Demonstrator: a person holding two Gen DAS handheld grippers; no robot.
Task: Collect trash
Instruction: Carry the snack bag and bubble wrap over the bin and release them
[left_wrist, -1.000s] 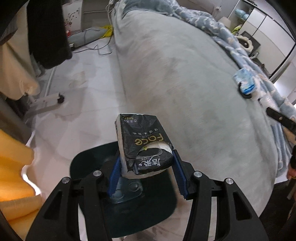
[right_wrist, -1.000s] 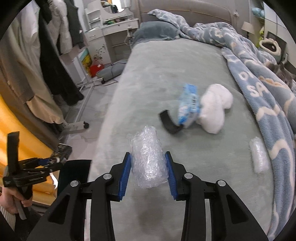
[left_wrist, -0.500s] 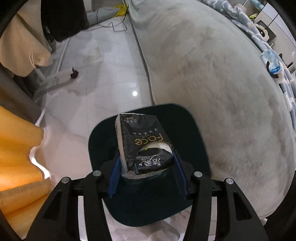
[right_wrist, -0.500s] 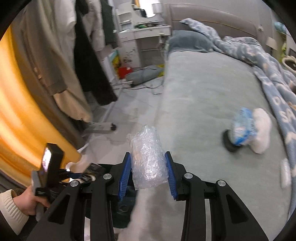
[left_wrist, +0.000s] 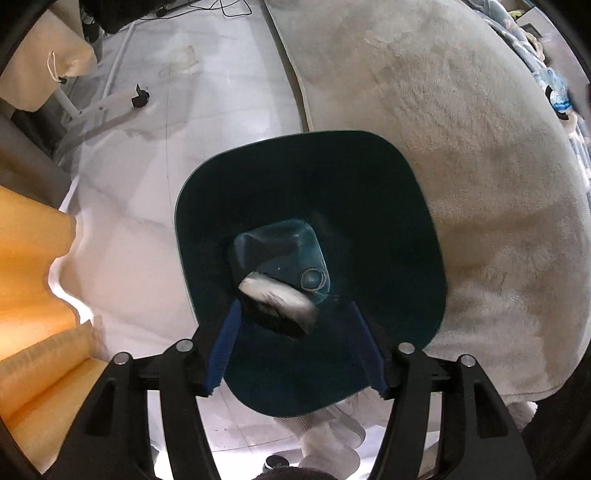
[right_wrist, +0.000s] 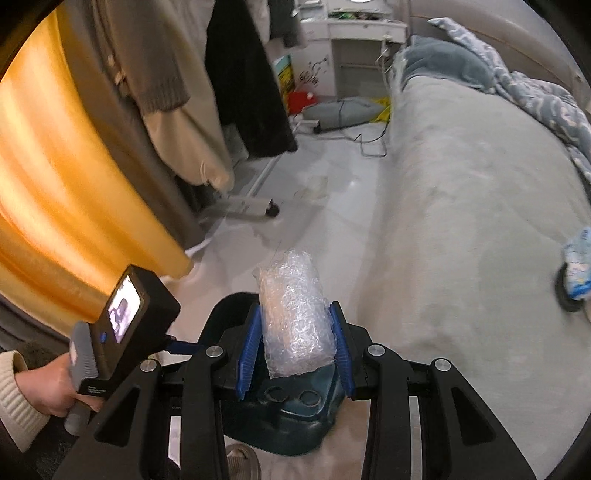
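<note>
The left gripper (left_wrist: 295, 343) hangs straight over the dark green bin (left_wrist: 413, 206) with its jaws apart; they have just been opening, and the black tissue pack (left_wrist: 275, 302) is loose between them, blurred and touching neither pad, seemingly dropping into the bin. A green bottle-like piece (left_wrist: 284, 254) already lies at the bottom. So this item is as good as delivered.

The right gripper (right_wrist: 293, 341) is clamped on a roll of bubble wrap (right_wrist: 293, 314), both blue pads pressing its sides. In the right wrist view it hovers near the bin's rim (right_wrist: 221, 314), beside the edge of the grey bed (right_wrist: 461, 221), so this piece is on its way but not yet over the opening. The person's left hand (right_wrist: 55, 391) shows at the lower left, holding the other tool's handle.

Left to do, by my judgement: carry the bubble wrap over the bin and let go. On the bed there remains a blue packet (right_wrist: 576, 273), resting against something dark, near the far edge; that probably wants collecting too. Whether more rubbish lies further along the bed cannot be told from here.
</note>
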